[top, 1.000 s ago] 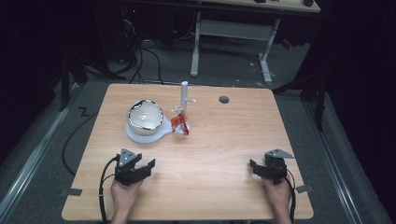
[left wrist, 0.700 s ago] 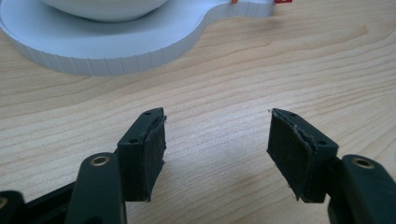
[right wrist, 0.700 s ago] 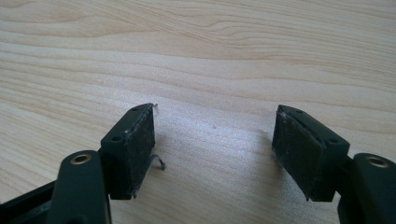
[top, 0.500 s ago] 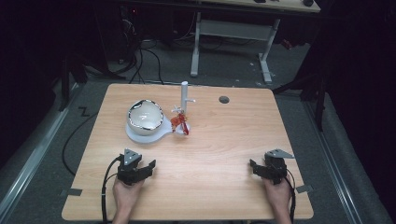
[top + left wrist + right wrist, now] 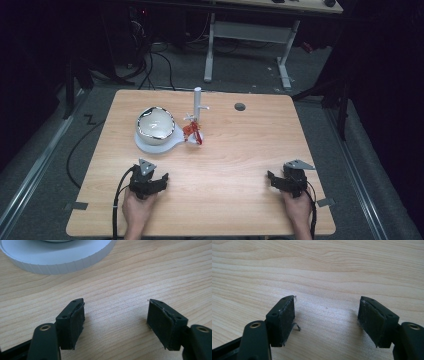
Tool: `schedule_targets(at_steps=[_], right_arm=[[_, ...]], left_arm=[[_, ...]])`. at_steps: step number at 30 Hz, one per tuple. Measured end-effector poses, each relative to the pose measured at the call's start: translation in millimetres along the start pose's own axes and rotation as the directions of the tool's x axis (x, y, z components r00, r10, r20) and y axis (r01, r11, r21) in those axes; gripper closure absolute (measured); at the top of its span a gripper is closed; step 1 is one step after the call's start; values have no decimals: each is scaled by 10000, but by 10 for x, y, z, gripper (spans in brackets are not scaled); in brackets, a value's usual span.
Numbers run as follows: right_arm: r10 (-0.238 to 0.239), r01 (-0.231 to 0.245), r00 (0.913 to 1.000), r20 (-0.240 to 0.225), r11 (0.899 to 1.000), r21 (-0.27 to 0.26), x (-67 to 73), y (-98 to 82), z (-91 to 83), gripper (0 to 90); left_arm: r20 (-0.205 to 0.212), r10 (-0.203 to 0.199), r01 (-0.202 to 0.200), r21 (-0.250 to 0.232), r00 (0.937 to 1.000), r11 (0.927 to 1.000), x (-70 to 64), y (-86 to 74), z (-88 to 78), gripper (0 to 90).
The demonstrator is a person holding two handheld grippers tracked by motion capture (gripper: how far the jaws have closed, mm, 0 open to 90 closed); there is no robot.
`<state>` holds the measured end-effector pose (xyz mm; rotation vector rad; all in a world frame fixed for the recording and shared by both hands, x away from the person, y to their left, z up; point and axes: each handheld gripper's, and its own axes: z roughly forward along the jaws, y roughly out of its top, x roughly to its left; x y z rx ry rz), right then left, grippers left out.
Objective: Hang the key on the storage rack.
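High view: left hand-held gripper (image 5: pixel 150 183) jaws just opening, white base (image 5: pixel 152 142) near; bare tabletop (image 5: pixel 235 165) between.

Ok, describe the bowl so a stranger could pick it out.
On the wooden table, look left of centre, toward the far edge. A white base lies there, and the bowl sits on it: round, white inside, shiny-rimmed, left of the thin white post.

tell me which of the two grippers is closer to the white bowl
The left gripper: it sits on the same side of the table as the white bowl, while the right gripper rests near the opposite edge.
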<state>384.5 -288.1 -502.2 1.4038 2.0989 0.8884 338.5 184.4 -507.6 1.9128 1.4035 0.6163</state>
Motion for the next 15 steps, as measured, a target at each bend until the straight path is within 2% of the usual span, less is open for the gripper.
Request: schedule_targets(at_steps=[15], right_arm=[[-27,27,10000,-33,10000,-6,-2,0,0,302]], left_arm=[[88,47,-47,48,10000,10000,-12,0,3,266]])
